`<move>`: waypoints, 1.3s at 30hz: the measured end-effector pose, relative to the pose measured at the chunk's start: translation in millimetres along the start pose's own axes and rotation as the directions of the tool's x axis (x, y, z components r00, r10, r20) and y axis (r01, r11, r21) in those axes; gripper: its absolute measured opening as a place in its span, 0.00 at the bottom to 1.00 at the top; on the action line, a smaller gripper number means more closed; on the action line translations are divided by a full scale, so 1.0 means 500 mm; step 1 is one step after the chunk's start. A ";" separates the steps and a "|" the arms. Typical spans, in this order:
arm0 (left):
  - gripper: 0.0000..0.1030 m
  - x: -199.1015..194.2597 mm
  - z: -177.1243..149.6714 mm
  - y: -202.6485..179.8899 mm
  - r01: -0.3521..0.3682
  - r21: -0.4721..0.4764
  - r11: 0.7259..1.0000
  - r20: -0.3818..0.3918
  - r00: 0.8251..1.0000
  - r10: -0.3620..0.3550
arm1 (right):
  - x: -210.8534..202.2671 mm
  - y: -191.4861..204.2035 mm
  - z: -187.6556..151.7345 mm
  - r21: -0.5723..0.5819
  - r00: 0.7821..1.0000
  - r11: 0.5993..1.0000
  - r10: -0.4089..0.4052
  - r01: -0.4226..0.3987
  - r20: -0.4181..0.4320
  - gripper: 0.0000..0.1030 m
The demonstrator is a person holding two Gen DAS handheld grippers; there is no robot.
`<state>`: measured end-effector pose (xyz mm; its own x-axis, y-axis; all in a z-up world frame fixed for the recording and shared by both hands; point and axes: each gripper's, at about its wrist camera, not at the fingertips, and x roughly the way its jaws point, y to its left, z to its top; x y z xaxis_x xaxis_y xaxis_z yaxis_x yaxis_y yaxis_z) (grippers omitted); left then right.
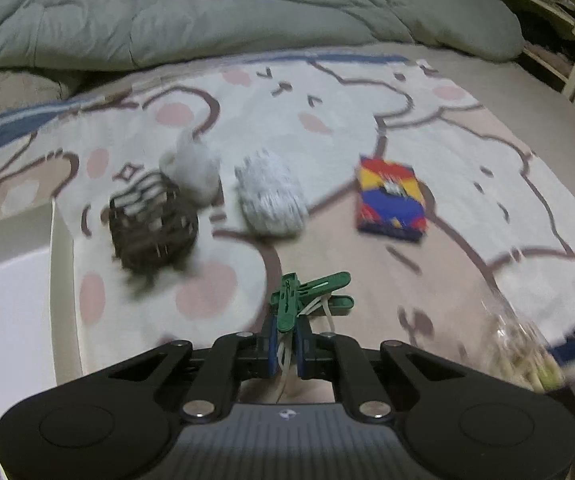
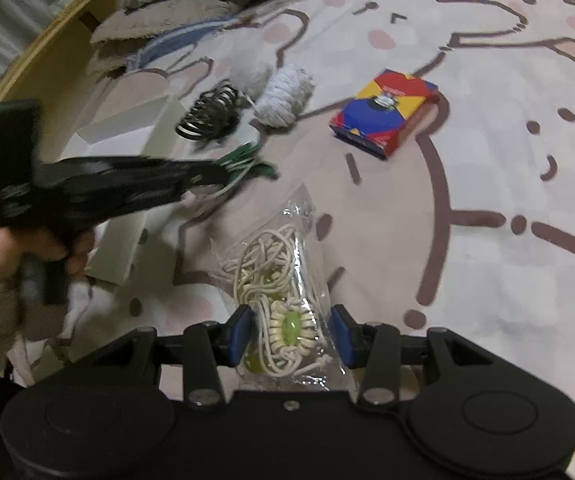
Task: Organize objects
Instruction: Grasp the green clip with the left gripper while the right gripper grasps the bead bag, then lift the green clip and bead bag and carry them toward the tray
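1. Clothespins, green and strung on white cord, sit clamped between the closed jaws of the left gripper.
2. Ahead of that gripper lie a dark striped bundle, a grey sock roll and a colourful box on the blanket.
3. The right gripper pinches a clear bag of cord and beads; the left one is on its left.

Left gripper clamped, right gripper part-closed
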<state>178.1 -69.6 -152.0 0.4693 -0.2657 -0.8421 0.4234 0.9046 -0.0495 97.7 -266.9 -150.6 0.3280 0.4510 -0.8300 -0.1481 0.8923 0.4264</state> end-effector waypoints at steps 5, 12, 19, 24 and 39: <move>0.09 -0.028 -0.046 -0.003 0.026 -0.005 1.000 -0.059 0.998 -0.027 | 0.003 -0.004 -0.006 -0.008 0.996 0.996 -0.084 0.084 0.005 0.54; 0.09 -0.045 -0.074 -0.010 0.039 0.011 0.999 -0.093 0.995 -0.038 | -0.006 0.047 -0.004 -0.180 0.979 0.964 -0.182 0.196 0.088 0.88; 0.11 -0.026 -0.070 -0.025 0.027 0.055 0.998 -0.147 0.989 -0.018 | 0.044 0.059 -0.006 -0.187 0.964 0.945 -0.266 0.267 0.027 0.88; 0.15 -0.016 -0.061 -0.032 0.007 0.084 0.996 -0.149 0.989 0.005 | 0.061 0.056 -0.006 -0.173 0.959 0.945 -0.284 0.279 -0.002 0.88; 0.27 0.020 -0.046 -0.025 -0.002 0.115 0.993 -0.165 0.986 0.022 | 0.077 0.044 -0.003 -0.150 0.965 0.955 -0.262 0.254 -0.033 0.78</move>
<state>159.6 -75.7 -172.2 0.3436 -0.1873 -0.9203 0.5087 0.8608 0.0147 105.8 -229.9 -173.9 0.3242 0.2019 -0.9242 -0.1976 0.9699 0.1426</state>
